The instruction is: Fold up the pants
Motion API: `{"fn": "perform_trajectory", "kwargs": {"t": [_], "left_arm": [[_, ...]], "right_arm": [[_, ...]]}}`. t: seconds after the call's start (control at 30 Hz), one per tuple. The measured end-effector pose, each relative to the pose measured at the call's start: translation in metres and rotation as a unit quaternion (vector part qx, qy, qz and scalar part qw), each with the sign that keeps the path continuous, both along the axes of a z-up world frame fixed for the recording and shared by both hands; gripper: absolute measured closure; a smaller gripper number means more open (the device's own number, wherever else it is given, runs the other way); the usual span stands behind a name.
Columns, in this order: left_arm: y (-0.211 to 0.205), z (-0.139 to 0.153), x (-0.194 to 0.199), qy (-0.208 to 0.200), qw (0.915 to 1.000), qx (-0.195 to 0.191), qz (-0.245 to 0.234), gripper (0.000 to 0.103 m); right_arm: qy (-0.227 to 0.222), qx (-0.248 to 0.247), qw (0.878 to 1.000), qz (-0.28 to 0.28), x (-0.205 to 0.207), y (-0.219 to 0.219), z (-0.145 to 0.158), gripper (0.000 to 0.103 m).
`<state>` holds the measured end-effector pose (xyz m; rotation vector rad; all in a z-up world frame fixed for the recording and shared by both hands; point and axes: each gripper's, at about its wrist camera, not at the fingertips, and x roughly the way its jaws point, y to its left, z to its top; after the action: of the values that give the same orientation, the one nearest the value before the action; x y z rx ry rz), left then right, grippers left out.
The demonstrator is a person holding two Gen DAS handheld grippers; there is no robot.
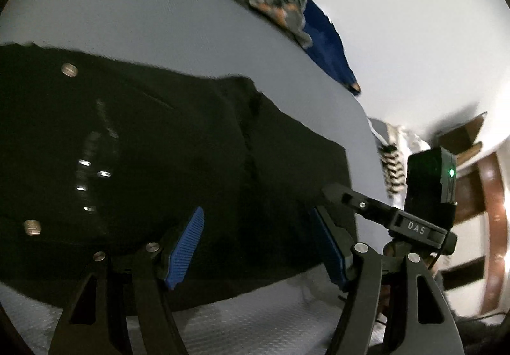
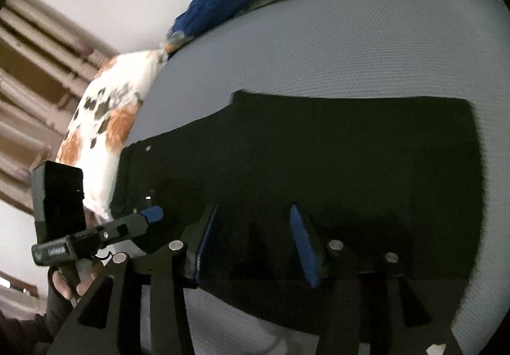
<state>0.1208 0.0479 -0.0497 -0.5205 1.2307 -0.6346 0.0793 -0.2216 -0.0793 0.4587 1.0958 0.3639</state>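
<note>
Left gripper (image 1: 258,246): jaws stand apart with blue ribbed pads; nothing is clamped between them. It hangs above the near part of the pants, tilted downward.
Right gripper (image 2: 255,240): jaws part-way apart, blue pads clear of each other, with only dark cloth showing behind the gap. Whether the pads touch the cloth I cannot tell.
Pants (image 2: 318,163): black, lying flat on the mattress in a broad folded block whose near edge runs along the mattress's near edge. In the right wrist view one end is squared off toward the right. The other end, toward the left, carries small metal rivets.
Rivets and zipper (image 1: 91,170): in the left wrist view, round metal studs and short bright glints sit on the left part of the cloth. The view is blurred.
Mattress (image 1: 143,20): pale grey, textured, bare beyond the far edge of the pants.
Blue blanket (image 1: 322,26): blue with orange and grey pattern, bunched along the mattress's far edge.
Pillow (image 2: 108,119): white with orange and dark patches, at the mattress's left edge in the right wrist view, beside the riveted end of the pants.
Hand (image 2: 68,283): grips the left gripper's handle.
</note>
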Motion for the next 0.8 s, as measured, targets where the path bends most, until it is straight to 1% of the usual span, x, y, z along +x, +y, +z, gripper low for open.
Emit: {"fn": "perform_trajectory", "kwargs": {"t": [0.07,0.13,0.33,0.4,0.53,0.63,0.73,0.8], "left_arm": [[-0.008,-0.007,0.005,0.022,0.9996,-0.016,-0.009,0.037],[-0.017,-0.013,0.011,0.043,0.9988,-0.020,-0.017,0.040],[-0.028,-0.033,0.027,0.091,0.9957,-0.007,-0.017,0.041],[-0.030,-0.039,0.028,0.101,0.9948,-0.006,-0.016,0.041],[-0.038,-0.042,0.030,0.103,0.9944,-0.015,-0.020,0.041],[-0.045,-0.045,0.032,0.114,0.9927,-0.029,-0.025,0.041],[-0.057,-0.053,0.031,0.152,0.9857,-0.061,-0.039,0.041],[-0.063,-0.053,0.027,0.151,0.9856,-0.063,-0.041,0.044]], "right_arm": [[0.000,-0.002,1.000,-0.019,-0.007,-0.013,0.001,0.058],[0.004,-0.006,0.999,-0.037,-0.013,-0.026,0.000,0.057],[0.012,-0.002,0.997,-0.076,-0.023,-0.057,-0.004,0.057],[0.012,0.008,0.996,-0.089,-0.024,-0.066,-0.007,0.057],[0.011,0.024,0.994,-0.110,-0.024,-0.076,-0.010,0.056],[0.015,0.037,0.992,-0.119,-0.024,-0.082,-0.014,0.055],[0.016,0.045,0.991,-0.122,-0.026,-0.084,-0.018,0.055],[0.019,0.048,0.991,-0.124,-0.028,-0.083,-0.021,0.055]]}}
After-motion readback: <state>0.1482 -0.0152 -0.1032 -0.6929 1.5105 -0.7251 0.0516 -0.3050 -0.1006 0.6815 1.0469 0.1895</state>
